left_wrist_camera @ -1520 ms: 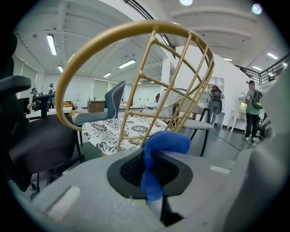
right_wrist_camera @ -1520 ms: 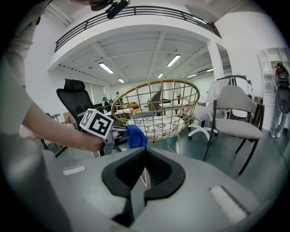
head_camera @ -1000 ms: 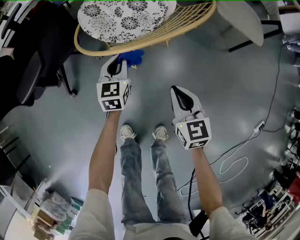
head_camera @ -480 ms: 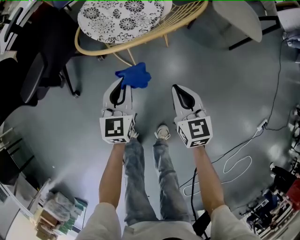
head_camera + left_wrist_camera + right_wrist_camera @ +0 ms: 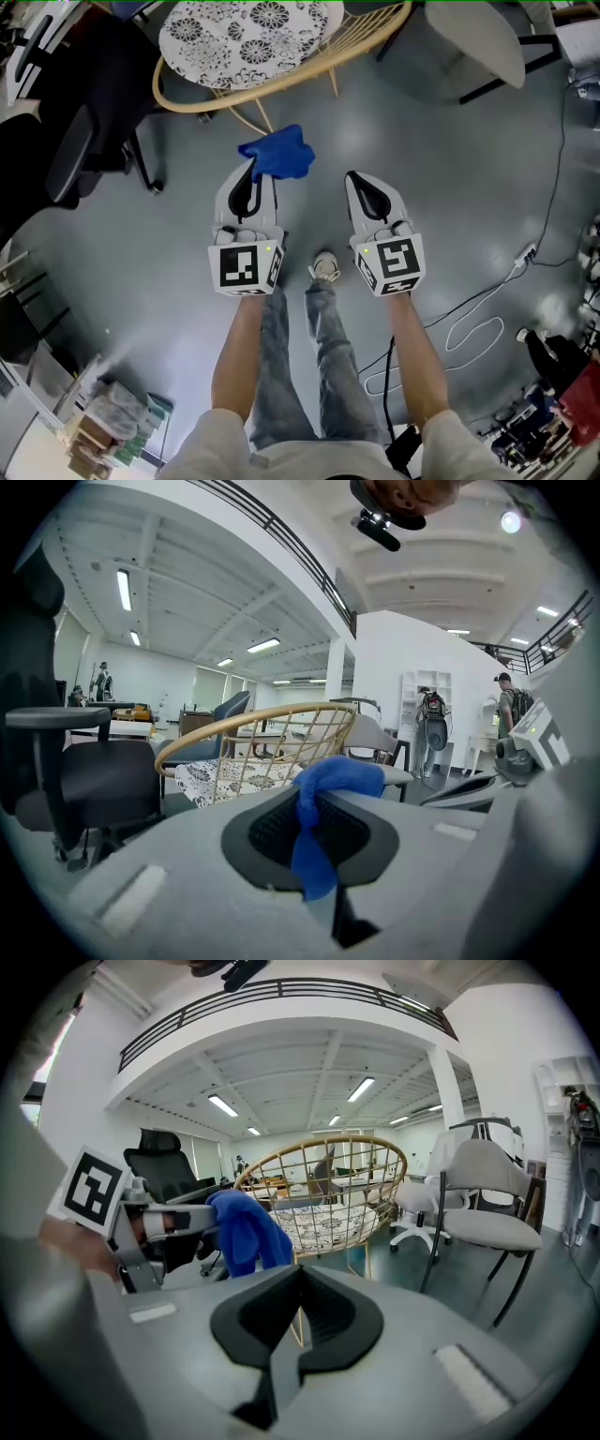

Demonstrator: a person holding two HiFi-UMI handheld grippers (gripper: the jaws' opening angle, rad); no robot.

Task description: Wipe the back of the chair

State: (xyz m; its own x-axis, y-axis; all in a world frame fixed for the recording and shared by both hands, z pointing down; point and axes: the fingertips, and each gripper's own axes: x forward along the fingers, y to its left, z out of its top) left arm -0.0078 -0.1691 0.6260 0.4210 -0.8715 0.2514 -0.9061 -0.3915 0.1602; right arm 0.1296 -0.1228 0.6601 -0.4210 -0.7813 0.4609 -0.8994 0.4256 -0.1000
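Observation:
A round rattan chair (image 5: pixel 281 70) with a white patterned cushion (image 5: pixel 239 33) stands ahead of me, and it also shows in the left gripper view (image 5: pixel 272 752) and the right gripper view (image 5: pixel 323 1185). My left gripper (image 5: pixel 251 178) is shut on a blue cloth (image 5: pixel 278 155), held clear of the chair's rim over the floor. The cloth (image 5: pixel 314 827) hangs pinched between the jaws. My right gripper (image 5: pixel 367 187) is shut with nothing in it, level with the left one. It sees the cloth (image 5: pixel 246 1232) to its left.
A black office chair (image 5: pixel 75 122) stands at the left. A grey chair (image 5: pixel 478 42) is at the upper right. A white cable (image 5: pixel 469 323) lies on the grey floor at the right. Cluttered shelves (image 5: pixel 103 417) sit at the lower left. My shoe (image 5: pixel 323 267) shows between the grippers.
My left gripper has pulled back from the chair's rim toward me, carrying the blue cloth. The right gripper has stayed nearly still.

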